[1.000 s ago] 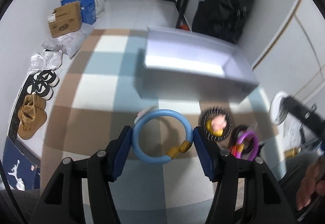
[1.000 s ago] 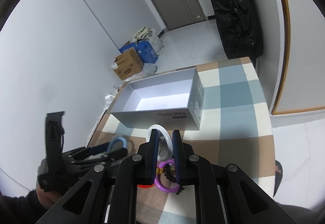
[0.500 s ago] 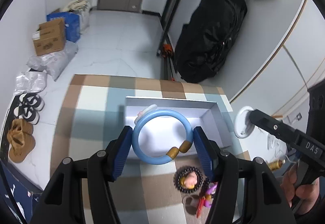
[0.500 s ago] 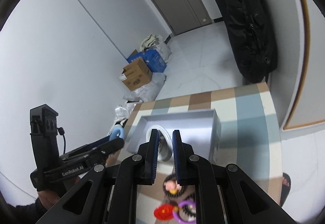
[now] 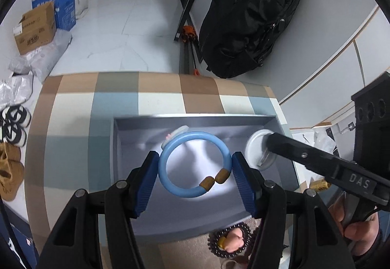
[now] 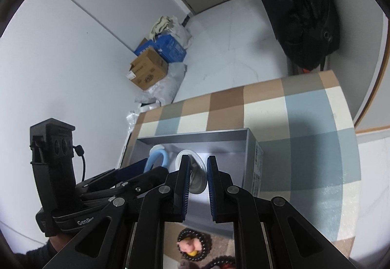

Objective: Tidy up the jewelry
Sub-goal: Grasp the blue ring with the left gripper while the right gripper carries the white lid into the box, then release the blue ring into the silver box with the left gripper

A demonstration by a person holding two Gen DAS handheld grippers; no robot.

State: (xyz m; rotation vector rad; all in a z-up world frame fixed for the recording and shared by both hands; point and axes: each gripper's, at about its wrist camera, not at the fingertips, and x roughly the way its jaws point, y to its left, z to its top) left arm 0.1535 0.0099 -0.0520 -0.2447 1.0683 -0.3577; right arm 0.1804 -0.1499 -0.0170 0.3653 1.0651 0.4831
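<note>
Two bangles are being carried at once, one per gripper, both hanging above the open gray box.

Left wrist view: the left gripper (image 5: pixel 194 169) is clenched across the width of the blue bangle (image 5: pixel 194 163), its blue pads pressing the ring's outer edge on either side, so the loop lies flat and open to the camera, with two brown beads at its lower right. Behind it, filling the centre of the frame, is the gray box (image 5: pixel 126 122), which sits on a checked tablecloth (image 5: pixel 73 108). Holding the ring level over the box floor looks like preparation for a straight drop. At centre right the right gripper enters from the edge with a white bangle (image 5: pixel 258 152) at its tip. A dark beaded bracelet (image 5: pixel 229 242) with a pink charm lies on the cloth at lower centre, outside the box, not yet put away.

Right wrist view: the right gripper (image 6: pixel 197 180) is clamped on the white bangle (image 6: pixel 192 171), gripping it edge-on so the ring stands upright between narrow jaws, just above the box's interior. To its left the blue bangle (image 6: pixel 159 158) shows in the other tool. The beaded bracelet (image 6: pixel 193 244) sits at bottom centre.
</note>
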